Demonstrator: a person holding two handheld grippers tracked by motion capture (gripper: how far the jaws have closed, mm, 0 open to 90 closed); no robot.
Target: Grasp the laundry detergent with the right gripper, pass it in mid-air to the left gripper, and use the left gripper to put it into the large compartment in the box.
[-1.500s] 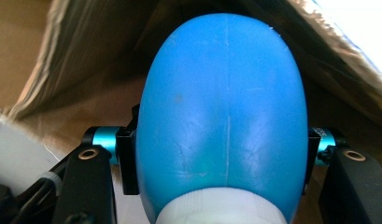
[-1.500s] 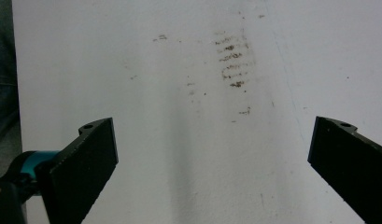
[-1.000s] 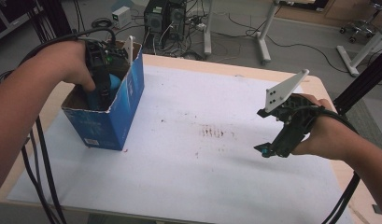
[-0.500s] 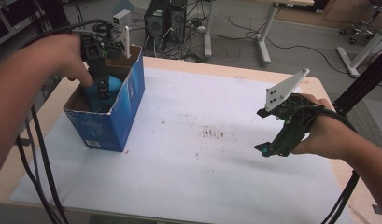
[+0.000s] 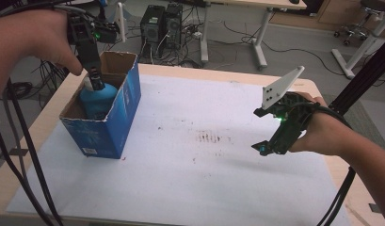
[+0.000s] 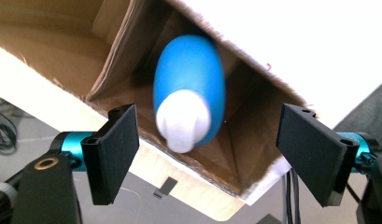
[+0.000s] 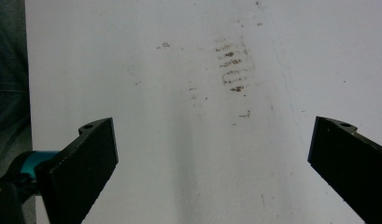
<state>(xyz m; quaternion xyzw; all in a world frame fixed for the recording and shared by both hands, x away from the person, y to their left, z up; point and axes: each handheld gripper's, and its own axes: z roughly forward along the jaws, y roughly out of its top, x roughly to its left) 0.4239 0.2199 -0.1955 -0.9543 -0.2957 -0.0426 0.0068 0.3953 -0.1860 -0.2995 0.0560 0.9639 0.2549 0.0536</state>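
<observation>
A: How is the scene lit?
B: Even, soft light is seen from above; the white sheet (image 5: 218, 155) is rendered bright, nearly washed out in both gripper views.
A: Any blur?
B: The blue bottle (image 6: 191, 93) is smeared by motion, and faint shadows are cast beside the box (image 5: 126, 101)

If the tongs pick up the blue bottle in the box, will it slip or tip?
The bottle looks smooth, rounded plastic, so flat pads may slip on it. Gripping the narrower white cap seems safer. It stands inside the box, whose walls should keep it from tipping. The left tongs are open above it. Its weight cannot be judged.
</observation>
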